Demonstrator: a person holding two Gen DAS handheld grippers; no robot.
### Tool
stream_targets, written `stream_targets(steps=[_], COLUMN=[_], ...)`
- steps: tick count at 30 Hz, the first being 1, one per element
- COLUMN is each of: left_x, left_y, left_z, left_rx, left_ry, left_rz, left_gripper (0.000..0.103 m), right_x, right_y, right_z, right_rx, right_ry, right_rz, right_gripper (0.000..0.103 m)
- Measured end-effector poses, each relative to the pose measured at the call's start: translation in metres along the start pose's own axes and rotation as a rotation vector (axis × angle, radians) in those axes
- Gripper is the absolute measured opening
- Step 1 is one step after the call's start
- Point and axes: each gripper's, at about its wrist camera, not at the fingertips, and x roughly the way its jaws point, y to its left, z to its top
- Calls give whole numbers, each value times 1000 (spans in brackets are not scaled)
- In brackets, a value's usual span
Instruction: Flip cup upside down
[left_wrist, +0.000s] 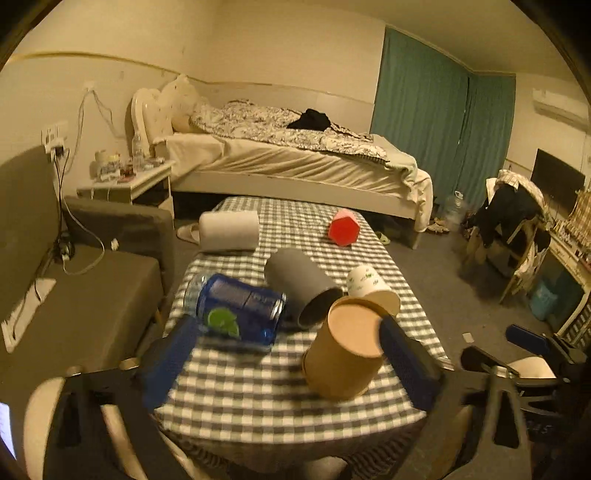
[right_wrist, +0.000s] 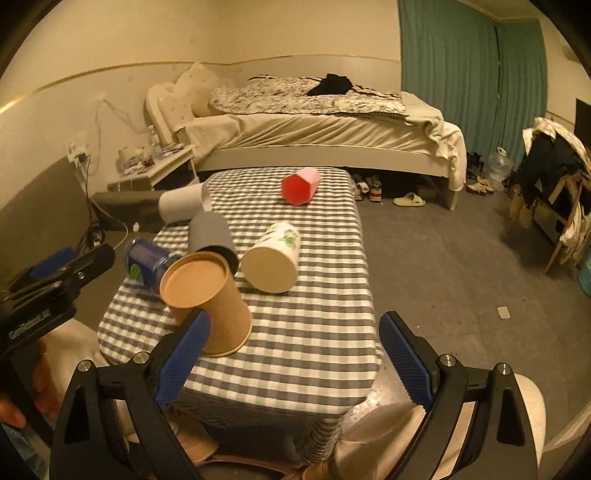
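Observation:
A brown paper cup (left_wrist: 341, 356) stands upside down, slightly tilted, base up, near the front of the checkered table (left_wrist: 280, 398); it also shows in the right wrist view (right_wrist: 208, 299). My left gripper (left_wrist: 284, 365) is open, its right finger (left_wrist: 402, 358) beside the cup's base. My right gripper (right_wrist: 291, 354) is open and empty, with its left finger (right_wrist: 181, 356) close to the cup's lower side.
On the table lie a grey cup (left_wrist: 301, 284), a white printed cup (left_wrist: 371, 286), a blue bottle (left_wrist: 240, 304), a red cup (left_wrist: 343, 227) and a paper roll (left_wrist: 229, 230). A grey sofa (left_wrist: 74, 295) stands at left, a bed (left_wrist: 288, 155) behind.

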Motion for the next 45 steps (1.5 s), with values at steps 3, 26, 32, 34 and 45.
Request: stream_targets(steps=[3, 26, 32, 34, 45], left_x=[-3, -4, -3, -3, 0], left_y=[3, 17, 18, 18, 19], left_z=[-5, -17, -17, -17, -19], left_rx=[2, -9, -13, -14, -7], left_ry=[-8, -7, 0, 0, 9], left_rz=[-4, 54, 59, 60, 71], left_gripper=[103, 103, 103, 103, 103], right_x=[3, 19, 20, 20, 21], right_y=[9, 16, 15, 15, 14], right_z=[-3, -17, -16, -16, -17], right_rx=[-19, -17, -16, -17, -17], right_ry=[-5, 33, 38, 37, 43], right_rz=[-4, -25, -25, -26, -27], right_gripper=[99, 103, 103, 103, 103])
